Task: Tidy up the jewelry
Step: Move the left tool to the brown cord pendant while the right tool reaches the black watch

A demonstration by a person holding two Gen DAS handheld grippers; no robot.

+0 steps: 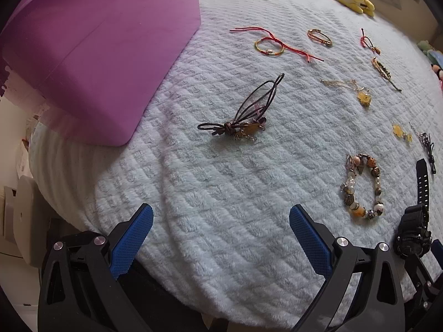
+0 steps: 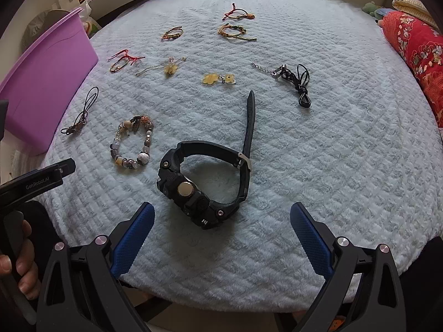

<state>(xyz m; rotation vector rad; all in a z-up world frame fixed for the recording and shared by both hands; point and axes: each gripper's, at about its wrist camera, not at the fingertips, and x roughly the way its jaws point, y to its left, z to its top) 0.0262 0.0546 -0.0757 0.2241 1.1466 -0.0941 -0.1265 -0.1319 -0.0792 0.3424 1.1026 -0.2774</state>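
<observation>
Two ridged blue tongs (image 2: 221,238) splayed; chunky black watch (image 2: 205,179) between.

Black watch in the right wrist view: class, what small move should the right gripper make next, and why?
Probably ease the right gripper forward and down so its jaws straddle the black watch. The jaws stand wide open and empty, and the watch lies just ahead of them on the blanket, nearer than any other piece. The purple bin, far left, seems the likely destination.
</observation>
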